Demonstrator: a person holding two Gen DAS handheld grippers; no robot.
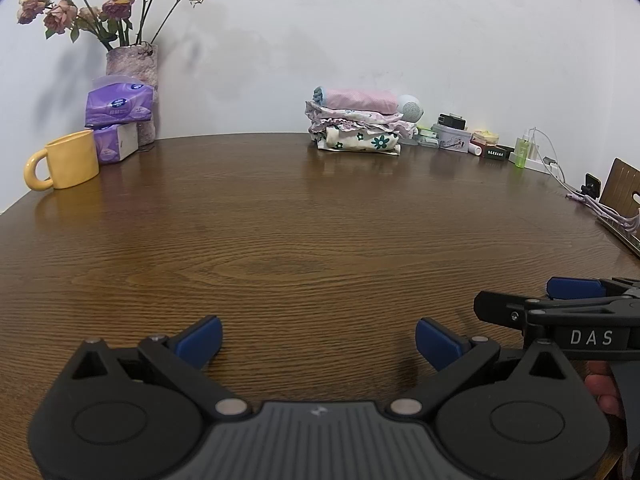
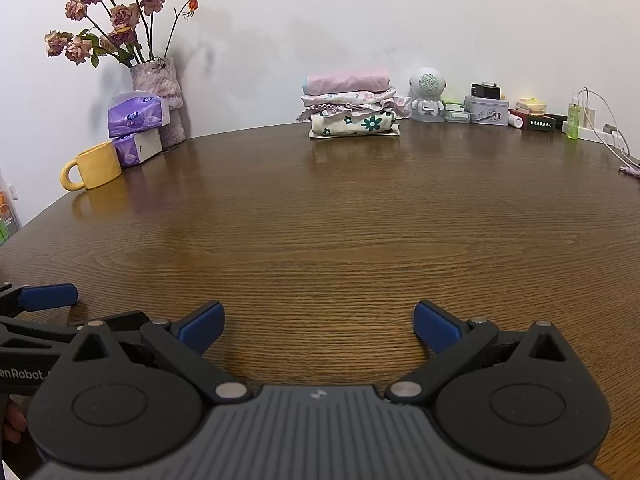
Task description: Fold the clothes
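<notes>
Stack of folded floral and pink clothes [image 2: 352,106] sat well ahead of both spread-fingered empty grippers, left gripper [image 1: 319,343] and right gripper [image 2: 318,327], long axis crosswise, neither clearly nearer.

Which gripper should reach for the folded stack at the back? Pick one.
Right, narrowly. Both the left gripper and right gripper are open and empty; the stack sits nearly straight ahead of the right, off to the left's right.
</notes>
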